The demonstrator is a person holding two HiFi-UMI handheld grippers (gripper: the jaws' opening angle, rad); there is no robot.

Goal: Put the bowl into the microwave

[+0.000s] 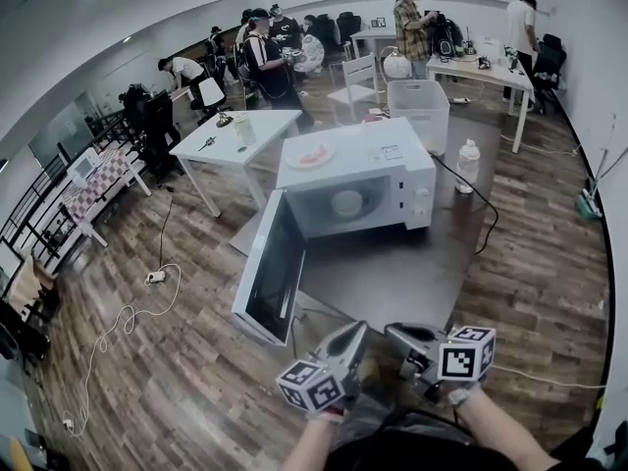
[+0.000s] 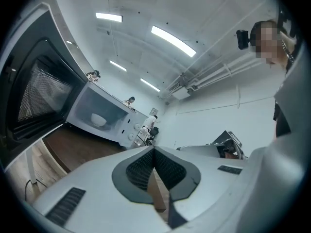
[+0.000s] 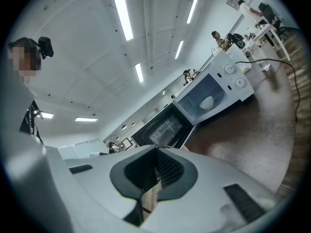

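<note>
Both tools were pressed together and pinched nothing: the left gripper [image 1: 356, 332] and the right gripper [image 1: 393, 335] hung close to the person, well apart from the microwave [image 1: 392, 165]. The bowl [image 1: 345, 202] sat inside its chamber, so the main step looked done. I judge that only closing the door [image 1: 270, 268] was left. That door stood wide open at the left, seemingly past the edge of the table [image 1: 392, 283], and the bare tabletop in front gave room to reach it.

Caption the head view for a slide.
Bowl inside the microwave, door open; left gripper and right gripper hover shut and empty in front.
</note>
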